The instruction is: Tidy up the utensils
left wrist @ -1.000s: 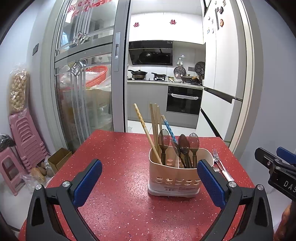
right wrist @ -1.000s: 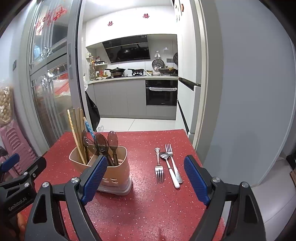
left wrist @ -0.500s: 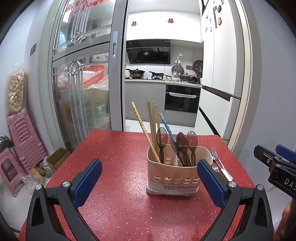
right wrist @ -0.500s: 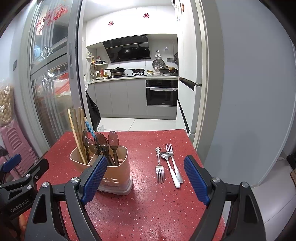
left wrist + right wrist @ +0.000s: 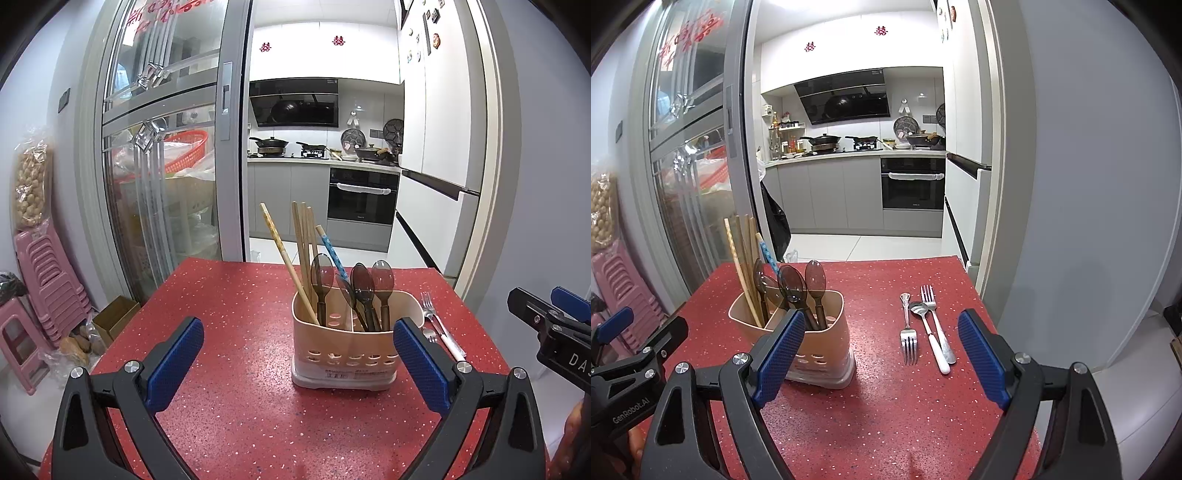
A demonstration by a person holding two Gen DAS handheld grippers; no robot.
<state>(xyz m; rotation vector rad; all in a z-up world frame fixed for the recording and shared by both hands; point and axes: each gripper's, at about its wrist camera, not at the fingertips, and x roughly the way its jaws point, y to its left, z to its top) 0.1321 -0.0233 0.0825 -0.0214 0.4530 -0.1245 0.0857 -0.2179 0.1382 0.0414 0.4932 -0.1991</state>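
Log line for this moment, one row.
left gripper: open, empty | right gripper: open, empty | caddy: chopsticks, spoons | table: two forks, spoon loose

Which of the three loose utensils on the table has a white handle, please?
The spoon, lying between the two forks: its handle is white, while the left fork and right fork are all metal.

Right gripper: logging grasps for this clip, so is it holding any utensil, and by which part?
Nothing is held. The right gripper is open above the table; so is the left gripper.

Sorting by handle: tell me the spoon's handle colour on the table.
White; the spoon shows best in the right wrist view.
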